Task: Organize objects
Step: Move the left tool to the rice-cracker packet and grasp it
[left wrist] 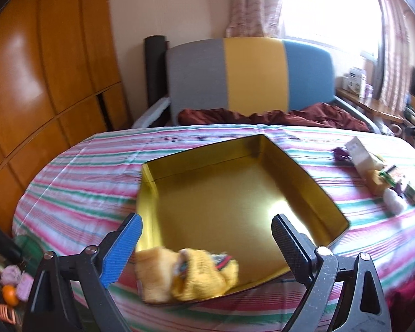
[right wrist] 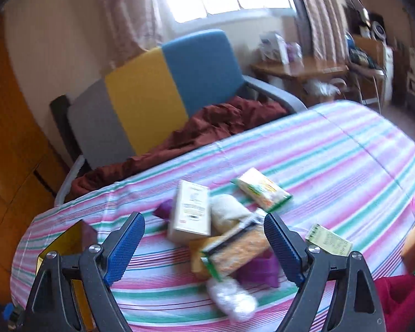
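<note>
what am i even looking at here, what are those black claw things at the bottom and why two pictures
Those claws are two hand-held grippers; a person holds one in each hand, and each carries a wide-angle camera looking along its fingers. So each picture is one gripper's view.

The left gripper is open and holds nothing. It hangs over a shallow gold metal tin on a pink, green and white striped tablecloth. A fuzzy yellow knitted item lies at the tin's near edge.

The right gripper is also open and empty. Below it is a loose pile: a cream cardboard box, a green-edged yellow packet, a purple item and some blurred pieces. Behind the table stands a grey, yellow and blue chair.
</note>
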{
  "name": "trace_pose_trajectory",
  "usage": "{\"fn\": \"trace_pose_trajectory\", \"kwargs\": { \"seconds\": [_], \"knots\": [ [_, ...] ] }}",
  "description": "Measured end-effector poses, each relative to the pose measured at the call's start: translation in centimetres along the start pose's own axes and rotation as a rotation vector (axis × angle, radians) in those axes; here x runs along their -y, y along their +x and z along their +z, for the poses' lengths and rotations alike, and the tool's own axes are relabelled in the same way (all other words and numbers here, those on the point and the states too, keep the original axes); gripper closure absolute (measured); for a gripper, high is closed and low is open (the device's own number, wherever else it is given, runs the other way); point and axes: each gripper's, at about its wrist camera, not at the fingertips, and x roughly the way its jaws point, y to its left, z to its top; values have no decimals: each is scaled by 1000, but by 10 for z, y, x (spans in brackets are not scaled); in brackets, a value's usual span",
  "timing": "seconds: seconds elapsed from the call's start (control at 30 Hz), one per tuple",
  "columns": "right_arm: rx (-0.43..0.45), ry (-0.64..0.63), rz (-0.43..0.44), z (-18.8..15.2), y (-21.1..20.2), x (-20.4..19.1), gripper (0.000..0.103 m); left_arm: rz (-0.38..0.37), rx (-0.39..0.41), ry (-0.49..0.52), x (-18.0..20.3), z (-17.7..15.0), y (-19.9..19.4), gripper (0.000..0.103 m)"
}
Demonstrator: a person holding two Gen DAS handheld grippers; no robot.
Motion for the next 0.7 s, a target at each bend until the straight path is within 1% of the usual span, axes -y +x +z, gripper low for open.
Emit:
{"fn": "trace_pose_trajectory", "kwargs": {
  "seconds": [0.07, 0.13, 0.17, 0.2, 0.23, 0.27, 0.37, 0.47, 0.57, 0.7],
  "knots": [
    [-22, 86, -3, -6, 9, 29, 13, -27, 0, 33, 14, 3, 2, 8],
    [-67, 196, -6, -10, 18, 54, 12, -53, -10, 60, 28, 5, 6, 8],
    [-62, 256, 8, -10, 17, 64, 12, -71, -17, 71, 36, 7, 9, 8],
    [-49, 288, 9, -9, 15, 71, 11, -87, -22, 79, 42, 7, 11, 8],
    [-41, 307, -12, -9, 13, 75, 9, -104, -29, 87, 50, 8, 13, 8],
    [-44, 327, -31, -10, 14, 80, 9, -127, -37, 97, 59, 9, 15, 8],
    [-76, 411, -21, -15, 17, 94, 9, -191, -57, 133, 84, 10, 18, 8],
    [-96, 469, 8, -17, 21, 101, 9, -252, -92, 174, 111, 11, 26, 8],
    [-99, 479, 25, -17, 20, 102, 9, -310, -122, 194, 134, 14, 32, 8],
    [-110, 488, 55, -17, 23, 102, 9, -357, -135, 240, 164, 14, 39, 8]
  ]
}}
